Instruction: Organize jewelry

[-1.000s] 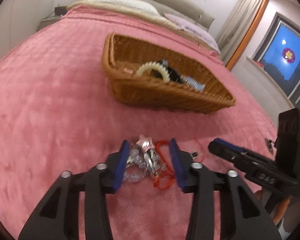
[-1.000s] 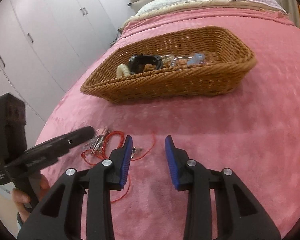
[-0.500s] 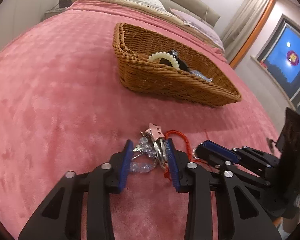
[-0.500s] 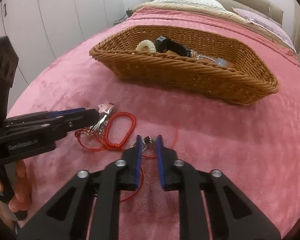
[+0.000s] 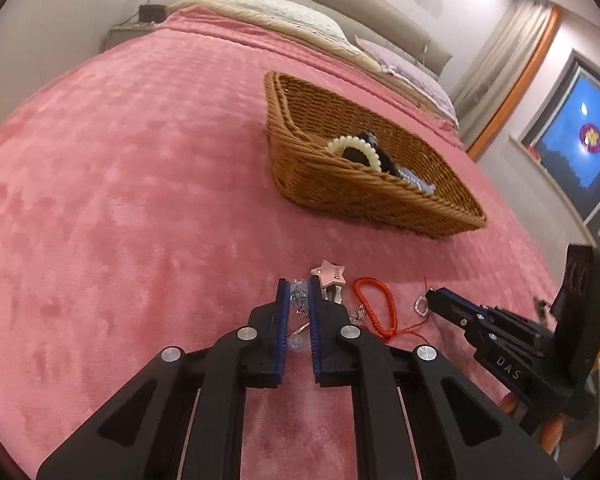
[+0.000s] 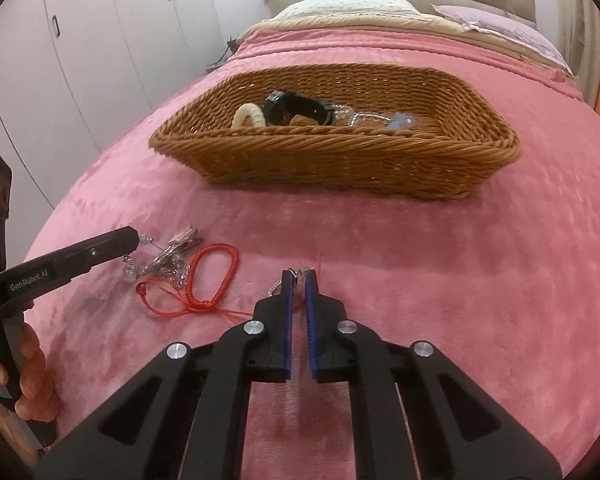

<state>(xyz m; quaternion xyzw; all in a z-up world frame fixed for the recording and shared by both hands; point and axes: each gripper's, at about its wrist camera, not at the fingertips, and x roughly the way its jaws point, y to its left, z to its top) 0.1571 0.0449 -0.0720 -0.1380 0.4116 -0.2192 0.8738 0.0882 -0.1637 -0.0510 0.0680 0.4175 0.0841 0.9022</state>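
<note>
On the pink blanket (image 6: 440,264) covering the bed, a small heap of jewelry lies in front of a wicker basket (image 6: 340,168); the left gripper (image 5: 298,292) has its blue pads drawn nearly together on a clear beaded bracelet (image 5: 299,289), which shows as glittering beads between the pads and again lower down in the gap; just beside its right finger lies a pink star charm (image 5: 332,273), with small silver pieces under it that are too tangled to name. To the right of the charm a red braided cord (image 5: 374,308) loops on the blanket, its thin tail running toward the right gripper (image 6: 299,280); that gripper is closed to a narrow slit on a small silver piece (image 6: 298,273) at the tail's end, a short silver chain (image 6: 275,288) showing just left of its tips; whether the piece is a ring or a pendant cannot be told. From the right camera, the red cord (image 6: 212,276) lies between the two grippers, and the left gripper (image 6: 134,240) touches the heap's far edge.

Inside the basket, well apart from the heap, sit a white beaded bracelet (image 6: 249,115), a black bangle (image 6: 300,106) and a clear blue-tinted strand (image 6: 388,120), all toward its near wall. Pillows (image 6: 340,6) lie at the head of the bed; white wardrobe doors (image 6: 100,40) stand to the left.
</note>
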